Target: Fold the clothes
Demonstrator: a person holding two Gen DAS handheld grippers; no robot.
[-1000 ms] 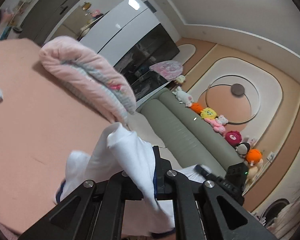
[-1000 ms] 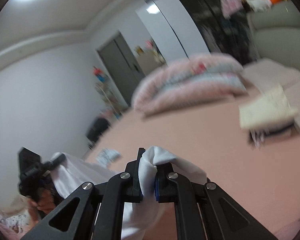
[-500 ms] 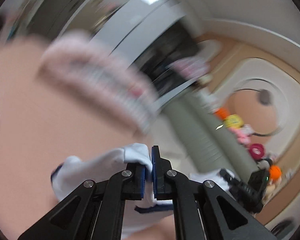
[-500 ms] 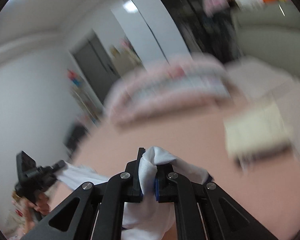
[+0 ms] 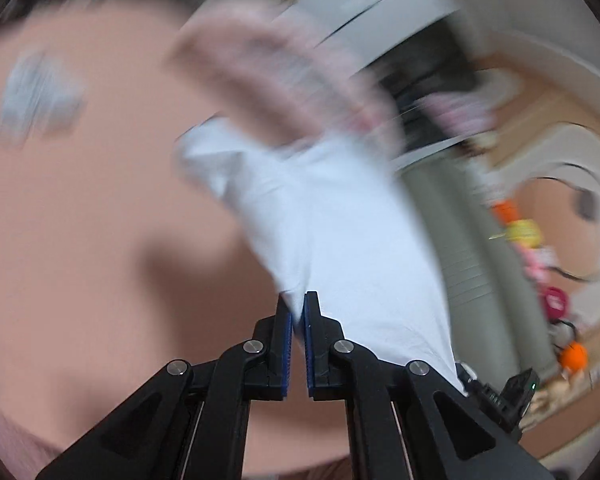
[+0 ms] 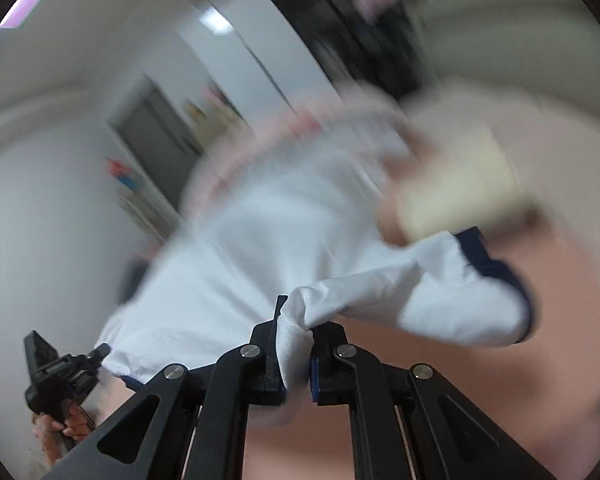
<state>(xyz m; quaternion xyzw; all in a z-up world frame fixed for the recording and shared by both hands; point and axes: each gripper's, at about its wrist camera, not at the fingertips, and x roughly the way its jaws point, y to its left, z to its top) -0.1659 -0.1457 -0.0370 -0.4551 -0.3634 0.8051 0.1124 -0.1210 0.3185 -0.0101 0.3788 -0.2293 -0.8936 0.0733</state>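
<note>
Left wrist view: the left gripper (image 5: 298,320) has its two black fingers with blue pads nearly together, pinching a thin edge of a white garment (image 5: 340,240). The cloth spreads up and away from the fingers, hanging in the air above a peach-pink bed surface (image 5: 80,220). Its far right corner runs to the right gripper (image 5: 496,396), seen small at the lower right. Behind the cloth lies a blurred rolled pink quilt (image 5: 268,68). A grey-green sofa (image 5: 472,248) with a row of plush toys (image 5: 524,236) stands to the right. Most of the background is smeared by motion blur.

Right wrist view: the right gripper (image 6: 294,344) is clamped on a bunched wad of the same white garment (image 6: 260,260), which fills the gap between its fingers. A sleeve with a navy cuff (image 6: 496,264) trails to the right above the bed surface (image 6: 420,400). The cloth stretches left to the left gripper (image 6: 100,354), held by a hand (image 6: 60,426) at the lower left. A folded cream garment (image 6: 456,196) lies blurred beyond the sleeve.
</note>
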